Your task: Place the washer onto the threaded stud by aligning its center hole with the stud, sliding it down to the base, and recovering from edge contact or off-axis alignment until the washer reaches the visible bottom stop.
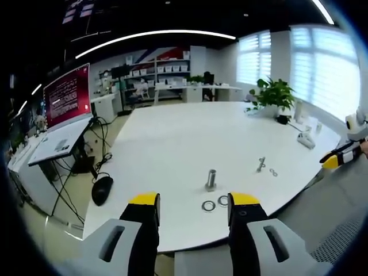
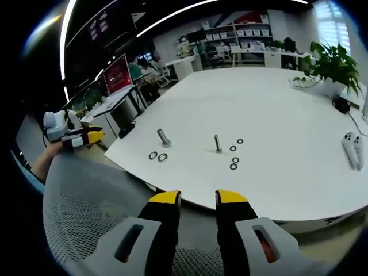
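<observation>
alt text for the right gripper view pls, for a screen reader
The right gripper, jaws open and empty, hangs off the edge of a white table. On it stand a thick stud beside two washers and a thin stud beside four small washers.

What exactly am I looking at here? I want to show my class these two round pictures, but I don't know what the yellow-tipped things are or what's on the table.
Each picture comes from a fisheye camera riding on a hand-held claw; a person holds one in each hand. The yellow-tipped prongs at the bottom are that claw's two jaws. In the left gripper view you look along the left claw; in the right gripper view, along the right claw. Both stand open and hold nothing. Each view also catches the other claw at its edge.

On the white table stand two threaded studs: a thick one with two washers beside it, and a thin one with four small washers nearby. A potted plant sits further back.
</observation>
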